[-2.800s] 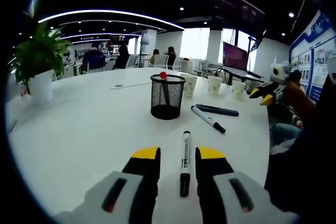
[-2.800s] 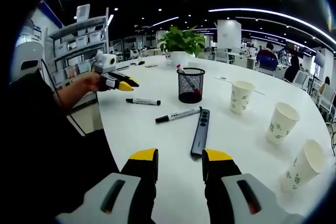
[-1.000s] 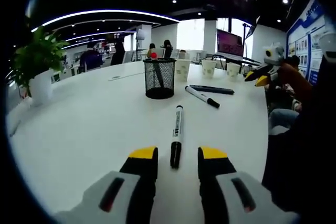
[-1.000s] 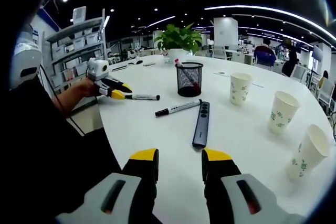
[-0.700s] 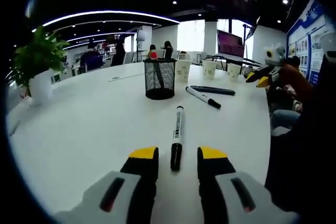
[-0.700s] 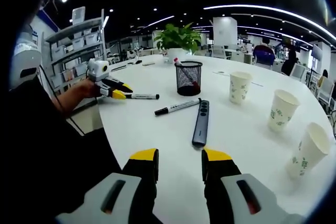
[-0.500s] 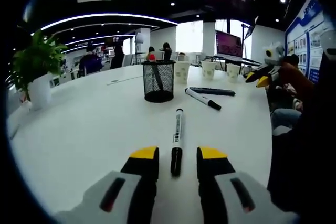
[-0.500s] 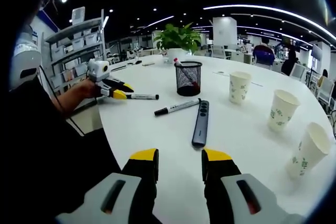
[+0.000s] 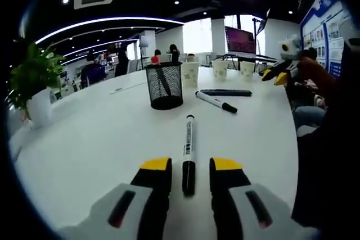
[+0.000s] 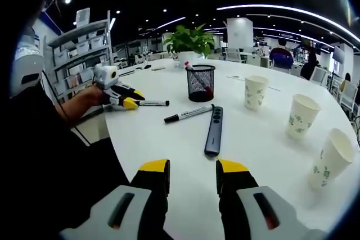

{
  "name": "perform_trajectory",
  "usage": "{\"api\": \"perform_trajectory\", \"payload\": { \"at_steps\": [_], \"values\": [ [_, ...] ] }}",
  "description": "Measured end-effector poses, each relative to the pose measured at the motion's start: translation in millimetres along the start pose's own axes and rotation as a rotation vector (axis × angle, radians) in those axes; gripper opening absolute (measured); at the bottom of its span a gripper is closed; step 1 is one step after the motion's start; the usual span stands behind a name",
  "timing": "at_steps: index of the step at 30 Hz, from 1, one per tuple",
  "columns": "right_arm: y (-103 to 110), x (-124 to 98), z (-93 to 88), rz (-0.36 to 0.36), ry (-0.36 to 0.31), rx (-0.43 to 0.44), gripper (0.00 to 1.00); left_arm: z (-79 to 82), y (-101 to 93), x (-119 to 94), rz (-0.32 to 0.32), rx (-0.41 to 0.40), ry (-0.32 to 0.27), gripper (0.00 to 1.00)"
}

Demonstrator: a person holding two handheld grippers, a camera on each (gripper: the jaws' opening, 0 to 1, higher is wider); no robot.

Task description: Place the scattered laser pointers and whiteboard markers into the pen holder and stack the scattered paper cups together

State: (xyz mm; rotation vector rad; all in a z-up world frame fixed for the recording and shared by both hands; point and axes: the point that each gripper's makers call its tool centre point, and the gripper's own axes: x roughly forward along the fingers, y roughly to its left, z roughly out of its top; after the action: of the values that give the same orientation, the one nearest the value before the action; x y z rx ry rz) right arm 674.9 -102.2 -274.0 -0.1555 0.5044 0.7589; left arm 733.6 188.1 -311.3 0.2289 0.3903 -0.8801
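Observation:
A whiteboard marker (image 9: 188, 144) lies on the white table (image 9: 84, 139), its black cap between the jaws of my left gripper (image 9: 190, 167), which is open and low over it. Behind stands the black mesh pen holder (image 9: 164, 85), with a second marker (image 9: 216, 101) and a dark laser pointer (image 9: 226, 92) to its right. My right gripper (image 10: 193, 170) is open above the table, just short of the laser pointer (image 10: 214, 130). The second marker (image 10: 188, 114) lies beside it. The pen holder (image 10: 201, 84) holds a red-capped marker (image 10: 191, 68). Three paper cups (image 10: 256, 92) (image 10: 301, 116) (image 10: 329, 164) stand apart.
A potted plant (image 10: 191, 40) stands behind the pen holder, and it is at the left table edge (image 9: 34, 82) in the left gripper view. The left gripper (image 10: 121, 98) comes in from the left near the table edge, held by a dark-sleeved arm. Shelves and office desks lie beyond.
My left gripper has slid forward and lower, so the marker's cap end now reaches further in between its jaws. The right gripper has held still and stays open.

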Motion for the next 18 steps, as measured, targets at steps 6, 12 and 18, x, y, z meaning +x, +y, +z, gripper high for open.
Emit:
{"api": "perform_trajectory", "payload": {
  "at_steps": [6,12,18],
  "values": [
    [-0.7,0.4,-2.0,0.001,0.001,0.005,0.36,-0.1,-1.6,4.1,-0.006,0.005,0.001,0.29],
    [0.1,0.5,-1.7,0.003,-0.001,0.004,0.36,-1.7,-0.6,5.4,-0.005,0.003,0.004,0.28],
    [1.3,1.7,-2.7,0.006,0.002,0.005,0.36,-0.8,-0.6,6.5,-0.007,0.002,-0.002,0.28]
  ]
}}
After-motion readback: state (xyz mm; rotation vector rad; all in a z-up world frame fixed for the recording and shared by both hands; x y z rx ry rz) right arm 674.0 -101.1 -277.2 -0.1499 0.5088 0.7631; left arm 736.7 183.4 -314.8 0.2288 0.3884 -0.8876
